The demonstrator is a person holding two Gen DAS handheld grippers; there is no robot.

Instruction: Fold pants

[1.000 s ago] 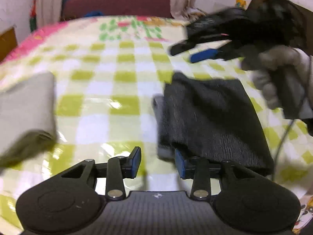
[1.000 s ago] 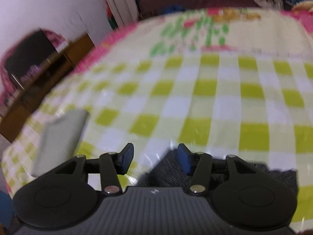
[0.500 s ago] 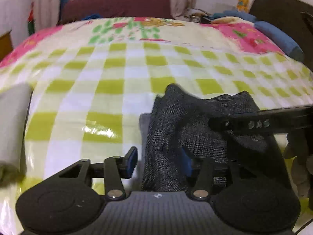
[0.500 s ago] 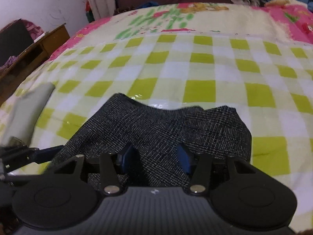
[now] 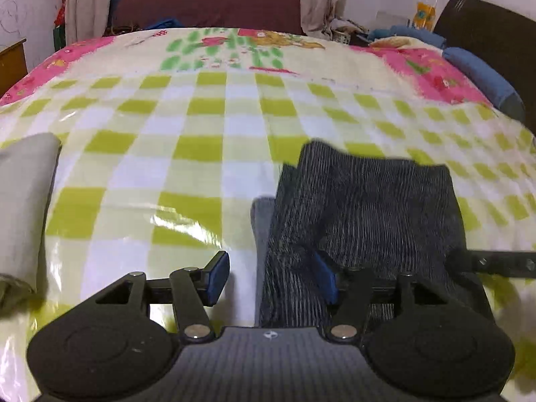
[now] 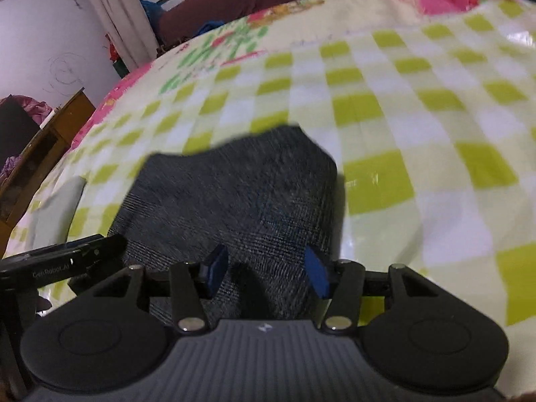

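Note:
The dark grey pants lie folded into a thick pad on the checked bed cover. My left gripper sits at their near left edge. Its jaws are opening, with the fabric's edge between them: the right pad is in the cloth and the left pad stands clear over the cover. My right gripper hangs low over the near right part of the pants, open, its pads astride the fabric without pinching it. Each gripper shows in the other's view, the right and the left.
A folded pale grey garment lies at the left of the bed, also in the right wrist view. A blue pillow and a dark headboard are at the far right. A wooden cabinet stands beside the bed on the left.
My left gripper's jaws have spread wider at the pants' left edge. My right gripper has come down from above the bed onto the pants and rolled. The pants' far edge has rumpled.

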